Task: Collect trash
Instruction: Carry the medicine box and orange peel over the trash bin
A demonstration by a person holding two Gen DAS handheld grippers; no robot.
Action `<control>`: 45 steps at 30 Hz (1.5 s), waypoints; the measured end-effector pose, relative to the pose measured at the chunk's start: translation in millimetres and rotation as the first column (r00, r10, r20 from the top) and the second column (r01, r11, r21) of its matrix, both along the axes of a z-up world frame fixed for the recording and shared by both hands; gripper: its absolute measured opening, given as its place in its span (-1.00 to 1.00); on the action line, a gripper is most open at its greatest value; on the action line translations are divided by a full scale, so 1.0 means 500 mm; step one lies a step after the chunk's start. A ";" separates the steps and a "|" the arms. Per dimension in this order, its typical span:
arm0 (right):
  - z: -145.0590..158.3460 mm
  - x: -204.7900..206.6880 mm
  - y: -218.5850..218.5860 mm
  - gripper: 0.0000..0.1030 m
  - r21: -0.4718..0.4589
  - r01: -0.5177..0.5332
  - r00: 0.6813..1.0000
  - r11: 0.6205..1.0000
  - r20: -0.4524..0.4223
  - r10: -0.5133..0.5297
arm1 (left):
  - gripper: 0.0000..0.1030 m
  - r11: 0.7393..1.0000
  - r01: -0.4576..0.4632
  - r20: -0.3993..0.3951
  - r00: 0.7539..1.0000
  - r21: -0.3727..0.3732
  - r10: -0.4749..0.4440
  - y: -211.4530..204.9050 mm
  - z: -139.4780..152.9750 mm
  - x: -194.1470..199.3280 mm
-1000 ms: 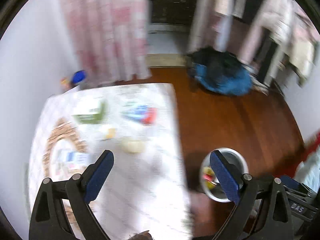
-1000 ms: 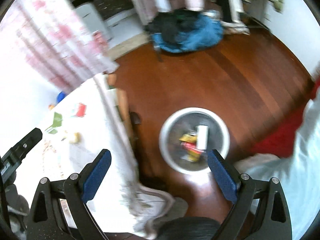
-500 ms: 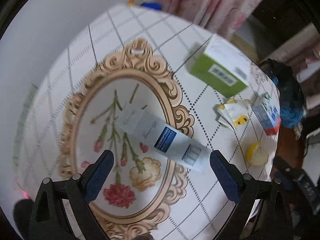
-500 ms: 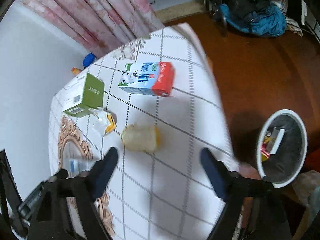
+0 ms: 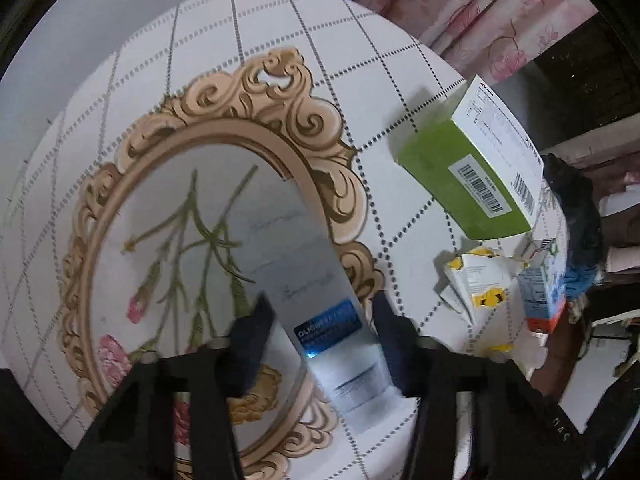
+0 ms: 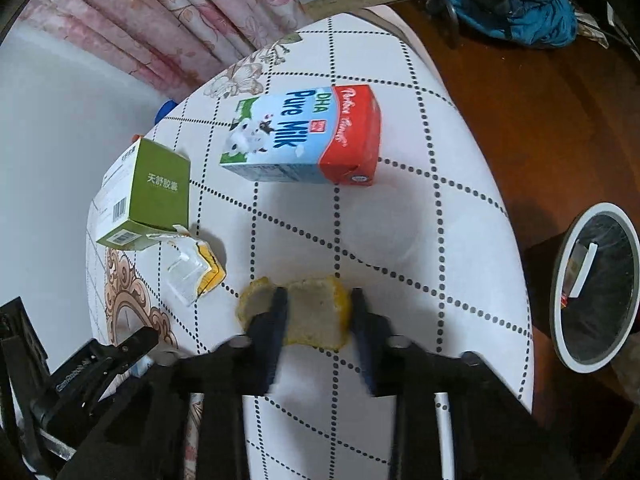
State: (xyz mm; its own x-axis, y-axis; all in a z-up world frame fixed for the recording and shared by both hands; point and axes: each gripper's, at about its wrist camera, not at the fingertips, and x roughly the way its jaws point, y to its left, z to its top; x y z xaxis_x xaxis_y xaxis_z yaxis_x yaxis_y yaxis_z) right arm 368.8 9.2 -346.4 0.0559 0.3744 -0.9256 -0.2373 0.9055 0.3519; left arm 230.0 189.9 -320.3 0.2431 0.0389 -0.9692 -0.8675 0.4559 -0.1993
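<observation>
Tools — two: left tool [image 5: 320, 320] just clamped on one tube [image 5: 316, 304], right tool [image 6: 318, 308] on one cup [image 6: 312, 316].

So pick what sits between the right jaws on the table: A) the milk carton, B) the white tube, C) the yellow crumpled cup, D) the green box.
C: the right gripper has its jaws on either side of the yellow cup, while the milk carton and green box lie farther off on the table.
</observation>
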 end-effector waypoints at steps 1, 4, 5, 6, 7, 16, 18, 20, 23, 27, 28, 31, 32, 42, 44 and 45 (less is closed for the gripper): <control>0.001 -0.001 0.001 -0.74 -0.001 -0.001 1.000 1.000 0.005 0.001 | -0.27 1.000 0.013 0.001 1.000 0.014 -0.013 -0.002 0.001 -0.001; 0.009 -0.006 0.000 -0.77 0.004 -0.005 1.000 1.000 0.019 0.005 | -0.35 0.994 0.071 -0.007 0.997 0.078 -0.070 -0.018 0.019 -0.007; 0.013 -0.009 -0.002 -0.77 0.007 -0.007 1.000 1.000 0.022 0.007 | -0.35 0.989 0.096 -0.009 0.995 0.108 -0.096 -0.025 0.028 -0.012; 0.018 -0.013 -0.005 -0.77 0.010 -0.010 1.000 1.000 0.026 0.010 | -0.36 0.985 0.117 -0.010 0.993 0.129 -0.117 -0.033 0.036 -0.014; 0.022 -0.016 -0.008 -0.77 0.012 -0.011 1.000 1.000 0.029 0.011 | -0.36 0.978 0.142 -0.014 0.990 0.153 -0.141 -0.042 0.044 -0.017; 0.093 -0.063 -0.080 -0.78 0.063 -0.015 0.997 0.998 0.075 0.010 | -0.37 0.875 0.325 -0.034 0.941 0.359 -0.336 -0.132 0.158 -0.027; 0.110 -0.073 -0.100 -0.78 0.077 -0.014 0.996 0.997 0.085 0.007 | -0.37 0.853 0.350 -0.031 0.929 0.387 -0.368 -0.150 0.189 -0.015; 0.128 -0.085 -0.120 -0.78 0.090 -0.008 0.995 0.996 0.096 -0.001 | -0.37 0.829 0.374 -0.027 0.916 0.416 -0.400 -0.174 0.218 -0.018; 0.158 -0.101 -0.159 -0.79 0.113 0.001 0.993 0.994 0.118 -0.014 | -0.37 0.799 0.400 -0.015 0.897 0.448 -0.441 -0.221 0.251 -0.016; 0.201 -0.115 -0.223 -0.79 0.143 0.022 0.987 0.990 0.153 -0.044 | -0.37 0.765 0.430 0.016 0.867 0.480 -0.498 -0.290 0.301 -0.016; 0.211 -0.118 -0.243 -0.79 0.152 0.031 0.985 0.988 0.161 -0.056 | -0.37 0.759 0.436 0.023 0.861 0.484 -0.509 -0.300 0.308 -0.015; 0.237 -0.123 -0.309 -0.79 0.177 0.062 0.979 0.982 0.179 -0.094 | -0.37 0.727 0.462 0.046 0.829 0.508 -0.558 -0.360 0.342 -0.005; 0.246 -0.124 -0.333 -0.79 0.181 0.073 0.977 0.981 0.187 -0.107 | -0.37 0.714 0.473 0.055 0.813 0.515 -0.579 -0.386 0.354 0.001; 0.286 -0.103 -0.633 -0.79 0.180 0.225 0.935 0.958 0.235 -0.264 | -0.37 0.607 0.612 0.090 0.663 0.506 -0.743 -0.620 0.365 0.099; 0.273 -0.093 -0.697 -0.79 0.161 0.268 0.925 0.950 0.233 -0.300 | -0.37 0.589 0.646 0.089 0.633 0.485 -0.769 -0.669 0.344 0.129; 0.260 -0.087 -0.735 -0.79 0.149 0.294 0.919 0.944 0.225 -0.322 | -0.37 0.582 0.663 0.089 0.621 0.471 -0.779 -0.690 0.332 0.142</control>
